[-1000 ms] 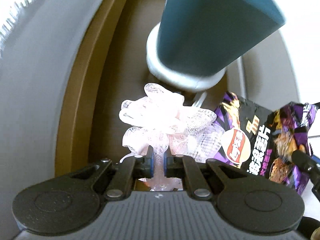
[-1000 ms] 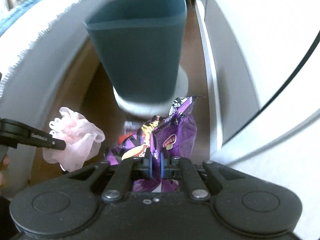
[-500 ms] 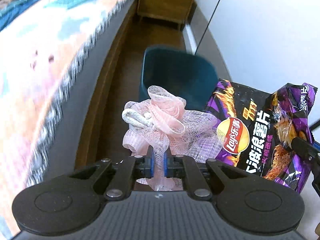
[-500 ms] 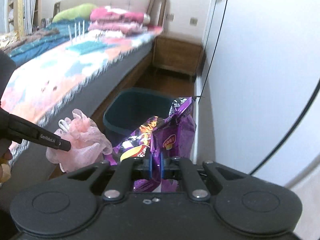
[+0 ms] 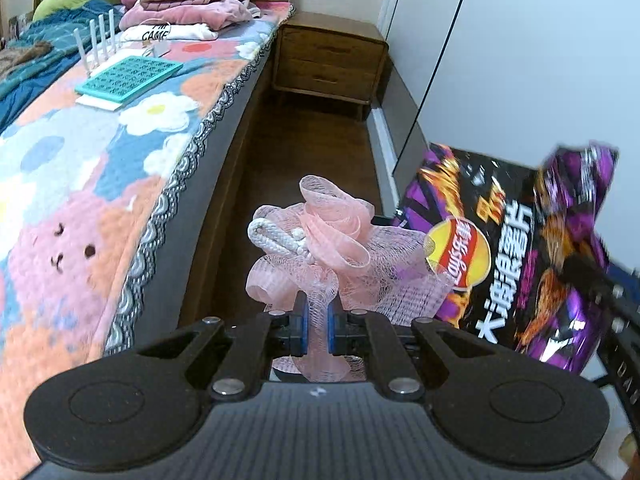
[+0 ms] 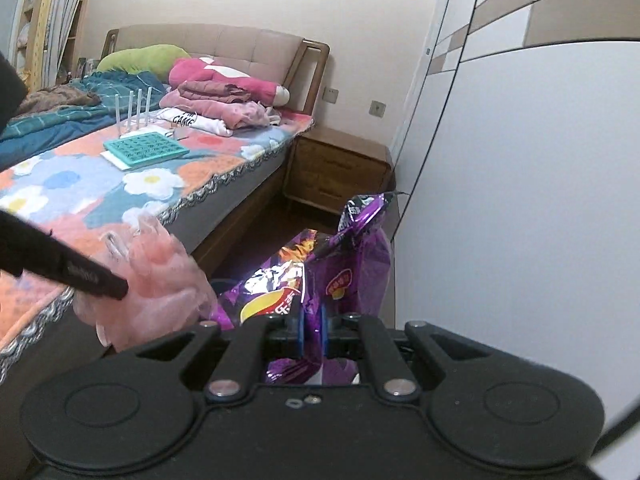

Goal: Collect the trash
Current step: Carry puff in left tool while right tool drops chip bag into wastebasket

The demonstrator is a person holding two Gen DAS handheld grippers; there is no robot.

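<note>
Nearest your left gripper point(image 5: 316, 322), the jaws are pinched onto a pink mesh bath pouf point(image 5: 320, 256), held above the floor beside the bed point(image 5: 100, 168). Your right gripper point(image 6: 311, 330) is likewise clamped on a purple Lay's chip bag point(image 6: 320, 276), touching the pouf on the side away from the bed. Beyond both, a wooden nightstand point(image 5: 330, 62) stands at the bed's head, with folded clothes point(image 5: 188, 4) on the bed.
</note>
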